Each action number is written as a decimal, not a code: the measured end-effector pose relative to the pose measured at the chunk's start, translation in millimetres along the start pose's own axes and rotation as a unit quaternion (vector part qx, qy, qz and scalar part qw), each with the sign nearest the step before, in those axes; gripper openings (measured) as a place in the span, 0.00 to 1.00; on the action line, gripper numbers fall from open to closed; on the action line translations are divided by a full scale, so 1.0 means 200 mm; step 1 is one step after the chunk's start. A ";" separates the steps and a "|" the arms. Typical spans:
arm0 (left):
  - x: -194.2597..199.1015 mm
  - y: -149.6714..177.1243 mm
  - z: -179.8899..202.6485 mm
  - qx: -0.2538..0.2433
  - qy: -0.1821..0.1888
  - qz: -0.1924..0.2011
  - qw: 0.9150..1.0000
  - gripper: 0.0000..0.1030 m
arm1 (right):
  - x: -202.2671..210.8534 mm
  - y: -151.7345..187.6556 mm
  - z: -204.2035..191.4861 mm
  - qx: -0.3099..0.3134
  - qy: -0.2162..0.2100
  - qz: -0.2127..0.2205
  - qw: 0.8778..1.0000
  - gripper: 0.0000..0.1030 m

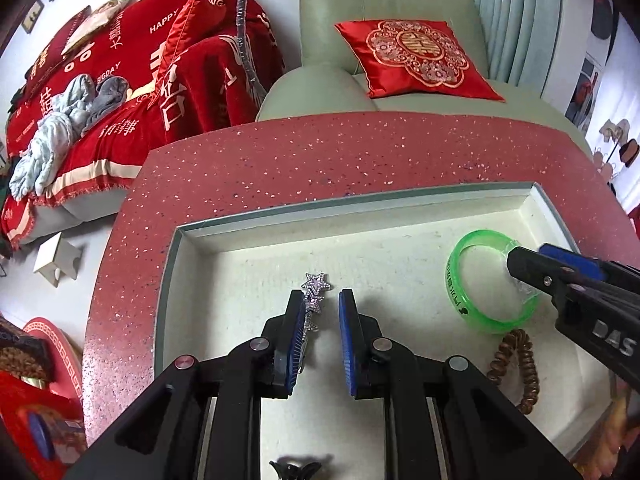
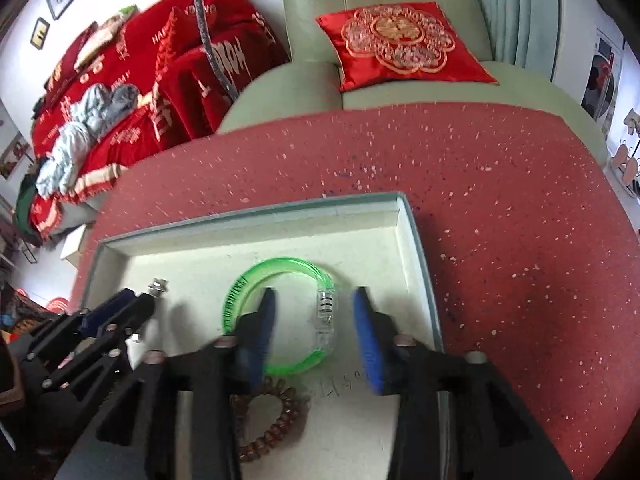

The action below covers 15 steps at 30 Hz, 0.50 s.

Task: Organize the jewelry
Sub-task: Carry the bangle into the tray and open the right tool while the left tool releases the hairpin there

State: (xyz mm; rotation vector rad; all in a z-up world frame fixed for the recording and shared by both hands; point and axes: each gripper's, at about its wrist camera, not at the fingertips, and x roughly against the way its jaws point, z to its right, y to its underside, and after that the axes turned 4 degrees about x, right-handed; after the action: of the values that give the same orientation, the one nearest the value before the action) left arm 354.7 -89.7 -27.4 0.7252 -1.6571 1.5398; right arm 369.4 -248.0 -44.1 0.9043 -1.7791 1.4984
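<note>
A shallow white-lined tray (image 1: 360, 216) (image 2: 256, 224) sits on a red speckled table (image 1: 340, 148). My left gripper (image 1: 322, 300) is open over the tray, with a silver star hair clip (image 1: 316, 286) between its fingers, lying against the left pad. My right gripper (image 2: 314, 296) is open and straddles the clear clasp of a green translucent bangle (image 2: 280, 268), which lies on the tray floor; the bangle also shows in the left wrist view (image 1: 456, 276). A brown spiral hair tie (image 1: 520, 368) (image 2: 276, 420) lies near the bangle. A dark butterfly clip (image 1: 294, 470) lies at the tray's near edge.
A pale green sofa (image 1: 360, 8) with a red embroidered cushion (image 1: 416, 56) stands behind the table. A sofa covered in red blankets (image 1: 120, 80) is at the left. The table's bare red top (image 2: 520, 220) extends right of the tray.
</note>
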 end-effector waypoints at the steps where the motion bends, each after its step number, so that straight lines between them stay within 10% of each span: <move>1: 0.01 0.00 0.00 0.000 -0.001 0.003 1.000 0.41 | 0.02 0.00 0.00 -0.002 -0.003 0.005 1.000 0.49; 4: 0.08 0.00 -0.01 0.008 -0.005 0.031 0.999 1.00 | 0.09 0.01 0.00 -0.015 -0.020 0.015 1.000 0.50; 15: 0.34 0.09 -0.09 0.014 0.000 0.084 0.996 1.00 | 0.30 0.15 0.01 -0.027 -0.062 0.029 0.997 0.78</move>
State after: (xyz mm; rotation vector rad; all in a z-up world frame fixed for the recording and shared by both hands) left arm 304.3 -64.0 19.1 0.6133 -1.7367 1.6837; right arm 310.0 -251.9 -12.1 0.9423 -1.9411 1.4507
